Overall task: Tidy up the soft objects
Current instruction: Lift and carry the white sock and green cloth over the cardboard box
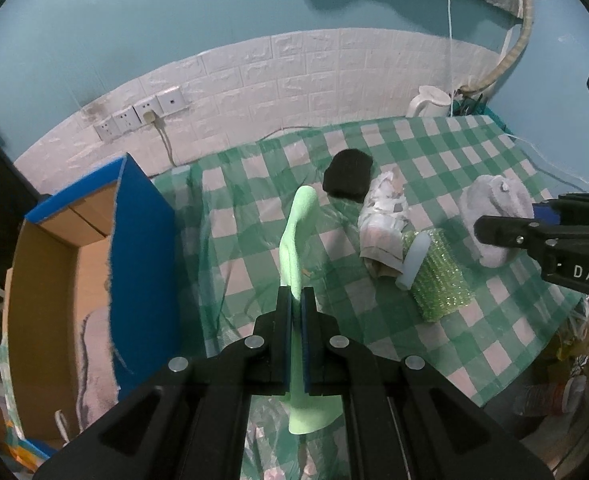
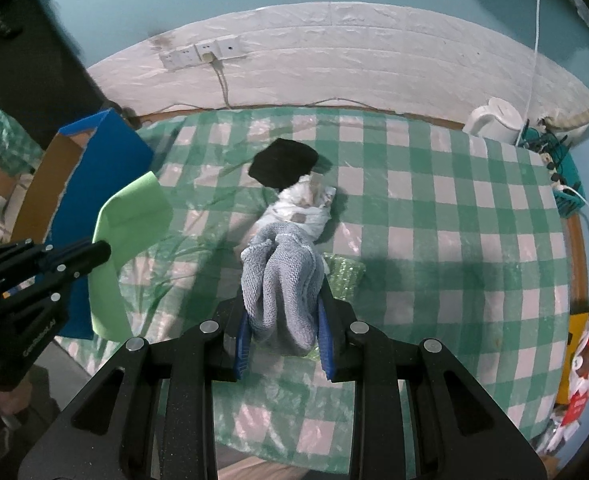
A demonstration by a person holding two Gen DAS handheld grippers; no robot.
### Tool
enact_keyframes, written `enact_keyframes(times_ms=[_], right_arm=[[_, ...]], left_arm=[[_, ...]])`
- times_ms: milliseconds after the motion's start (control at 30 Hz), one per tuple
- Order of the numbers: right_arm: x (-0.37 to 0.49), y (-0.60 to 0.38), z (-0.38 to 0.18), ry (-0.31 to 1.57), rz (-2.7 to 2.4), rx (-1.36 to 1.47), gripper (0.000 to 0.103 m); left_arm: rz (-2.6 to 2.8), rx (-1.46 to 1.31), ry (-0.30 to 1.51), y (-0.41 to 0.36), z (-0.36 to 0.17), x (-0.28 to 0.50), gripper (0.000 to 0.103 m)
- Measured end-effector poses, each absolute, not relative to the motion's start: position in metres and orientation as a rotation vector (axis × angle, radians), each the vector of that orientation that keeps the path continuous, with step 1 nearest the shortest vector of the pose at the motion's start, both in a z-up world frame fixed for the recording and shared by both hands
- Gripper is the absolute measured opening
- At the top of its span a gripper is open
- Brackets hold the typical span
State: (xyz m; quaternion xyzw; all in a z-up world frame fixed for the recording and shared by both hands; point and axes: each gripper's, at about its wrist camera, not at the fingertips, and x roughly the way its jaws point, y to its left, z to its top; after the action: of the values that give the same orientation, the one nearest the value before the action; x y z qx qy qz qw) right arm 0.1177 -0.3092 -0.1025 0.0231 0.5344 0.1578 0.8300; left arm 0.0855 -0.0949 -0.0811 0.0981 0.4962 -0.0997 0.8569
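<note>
Above the checkered surface, the left tongs pinch a green foam sheet, and the right tongs squeeze a gray cloth.

The right gripper pinches a bunched grey cloth between its blue-padded fingers, above a table covered by a green and white checked cloth. At the left, the left gripper holds a light green sheet that hangs beside a blue cardboard box. On the table lie a black cloth, a white patterned bundle and a green glittery item. A white kettle stands at the far right corner.
</note>
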Motion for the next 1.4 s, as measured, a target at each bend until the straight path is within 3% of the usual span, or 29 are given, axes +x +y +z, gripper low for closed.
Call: enact_keyframes(times_ms=[1400], right_arm=[[0.104,-0.174,-0.036,1.052,0.578,-0.047,0.026]], left_arm=[[-0.063,0.093,0.904,0.013,-0.001,0.050,0.004]])
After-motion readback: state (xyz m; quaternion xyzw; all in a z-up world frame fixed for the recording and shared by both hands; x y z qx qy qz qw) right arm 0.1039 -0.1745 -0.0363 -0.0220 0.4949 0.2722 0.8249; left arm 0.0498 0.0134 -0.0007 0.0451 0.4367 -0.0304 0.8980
